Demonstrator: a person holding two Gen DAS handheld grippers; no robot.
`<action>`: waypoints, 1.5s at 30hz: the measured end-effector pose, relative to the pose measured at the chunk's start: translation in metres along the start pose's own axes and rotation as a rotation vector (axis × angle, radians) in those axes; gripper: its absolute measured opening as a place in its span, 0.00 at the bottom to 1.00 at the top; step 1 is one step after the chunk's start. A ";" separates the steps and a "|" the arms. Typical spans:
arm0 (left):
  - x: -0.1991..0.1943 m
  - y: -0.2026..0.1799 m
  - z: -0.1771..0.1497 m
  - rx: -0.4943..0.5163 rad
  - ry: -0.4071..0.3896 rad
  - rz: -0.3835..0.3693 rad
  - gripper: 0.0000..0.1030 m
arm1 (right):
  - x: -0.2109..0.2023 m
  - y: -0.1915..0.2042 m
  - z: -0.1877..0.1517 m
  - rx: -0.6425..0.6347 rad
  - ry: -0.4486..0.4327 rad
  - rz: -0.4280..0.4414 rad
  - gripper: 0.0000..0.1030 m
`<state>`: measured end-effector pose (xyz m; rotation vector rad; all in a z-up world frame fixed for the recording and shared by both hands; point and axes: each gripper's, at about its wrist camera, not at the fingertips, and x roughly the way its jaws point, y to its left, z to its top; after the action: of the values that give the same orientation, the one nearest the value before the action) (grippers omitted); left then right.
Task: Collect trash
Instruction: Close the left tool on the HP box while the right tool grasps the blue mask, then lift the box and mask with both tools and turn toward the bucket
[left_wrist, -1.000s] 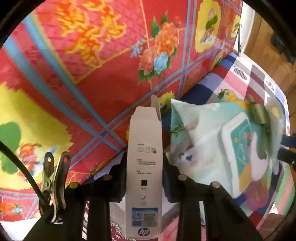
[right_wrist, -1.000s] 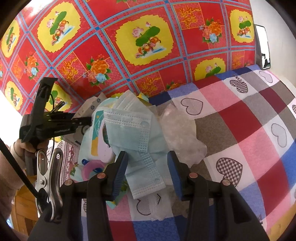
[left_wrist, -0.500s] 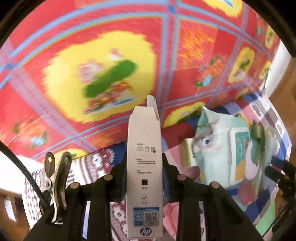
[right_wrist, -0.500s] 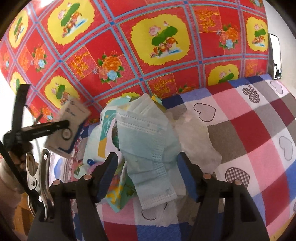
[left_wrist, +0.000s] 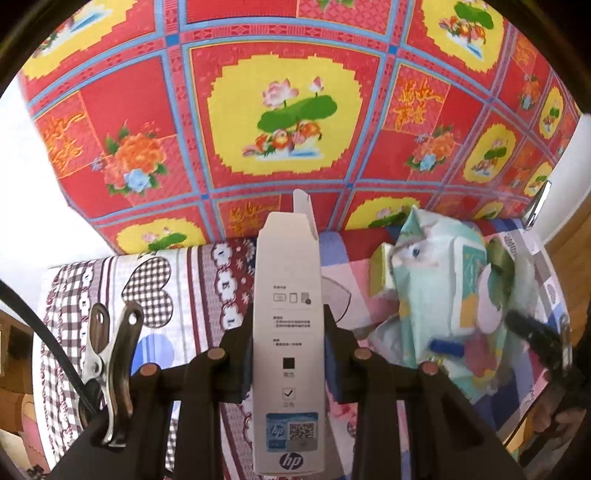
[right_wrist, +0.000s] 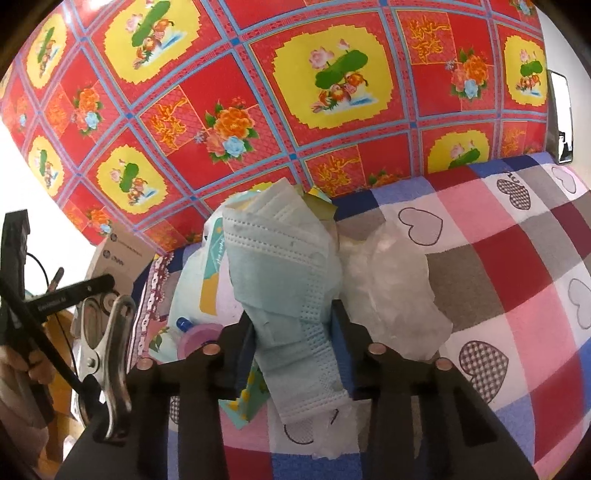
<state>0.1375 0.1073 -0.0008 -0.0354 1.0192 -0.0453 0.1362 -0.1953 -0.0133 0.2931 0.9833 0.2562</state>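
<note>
On the left wrist view, a patchwork bedsheet with checks and heart prints (left_wrist: 155, 291) covers the surface, backed by an upright red floral sheet with yellow lotus panels and blue grid lines (left_wrist: 288, 122); bright white area at far left, wood tone at far right edge. Left gripper (left_wrist: 288, 354) clamps a tall narrow white cardboard box with HP logo and QR sticker (left_wrist: 288, 332), pads pressing both long sides, box upright along the fingers, top flap open. Right of it lies a crumpled pale green printed plastic wrapper pile (left_wrist: 443, 295) on the sheet, with a dark gripper part at its right side. Bare sheet is open to the left of the box; the sheet's left edge drops off near frame left. From the right wrist view, same checked sheet (right_wrist: 517, 277) spreads wide and bare to the right, red backing (right_wrist: 332, 92) behind, a mirror-like object (right_wrist: 559, 114) at the far right. Right gripper (right_wrist: 295, 343) jaws are closing, a light blue pleated disposable face mask (right_wrist: 280, 280) between them and the pads touching its sides. Mask drapes over the wrapper pile (right_wrist: 195, 295); clear crumpled plastic film (right_wrist: 391, 288) lies just beside it on the right. Left gripper with the white box (right_wrist: 118, 254) shows at frame left, near the bed edge.
</note>
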 end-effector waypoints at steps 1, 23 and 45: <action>-0.002 0.000 -0.003 -0.002 0.001 -0.002 0.30 | -0.001 0.000 0.000 0.002 -0.005 0.003 0.33; -0.040 0.031 -0.048 -0.035 -0.010 -0.070 0.30 | -0.049 0.050 -0.026 -0.002 -0.111 0.023 0.30; -0.112 0.102 -0.098 -0.074 -0.096 -0.107 0.31 | -0.068 0.164 -0.074 -0.113 -0.096 0.061 0.30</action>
<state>-0.0021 0.2148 0.0379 -0.1582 0.9225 -0.1029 0.0247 -0.0561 0.0595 0.2304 0.8622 0.3491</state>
